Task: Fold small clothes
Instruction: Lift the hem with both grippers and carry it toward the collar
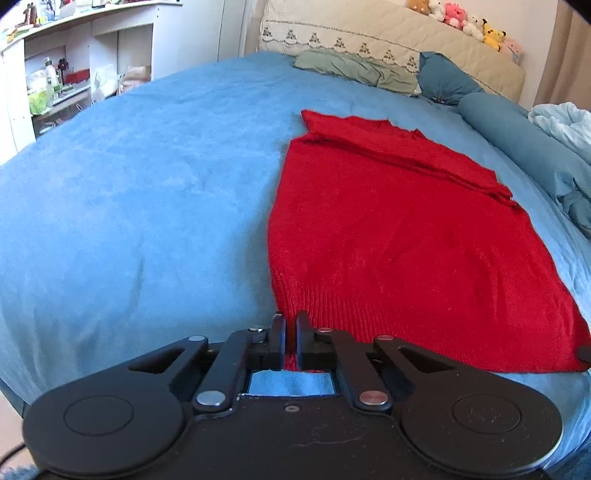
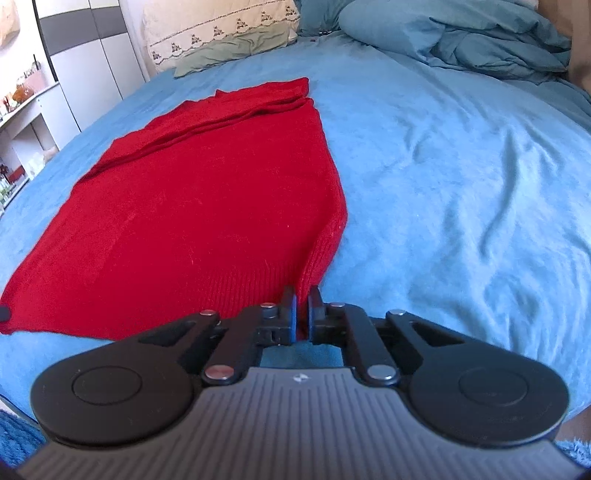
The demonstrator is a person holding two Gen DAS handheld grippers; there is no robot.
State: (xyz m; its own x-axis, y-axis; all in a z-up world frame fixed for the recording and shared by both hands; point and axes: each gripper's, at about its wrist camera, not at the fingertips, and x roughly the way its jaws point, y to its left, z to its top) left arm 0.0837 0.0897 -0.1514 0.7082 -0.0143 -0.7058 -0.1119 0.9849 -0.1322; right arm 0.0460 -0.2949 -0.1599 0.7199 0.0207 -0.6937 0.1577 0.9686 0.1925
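Observation:
A red knit sweater lies flat on the blue bedspread, its sleeves folded in across the top and its ribbed hem toward me. My left gripper is shut on the sweater's near left hem corner. In the right wrist view the sweater fills the left half of the bedspread. My right gripper is shut on its near right hem corner. Each gripper's tip shows as a small dark spot at the other view's edge.
Pillows, a blue bolster and a crumpled blue duvet lie at the head of the bed. Plush toys sit on the headboard. White shelves with bottles stand left of the bed.

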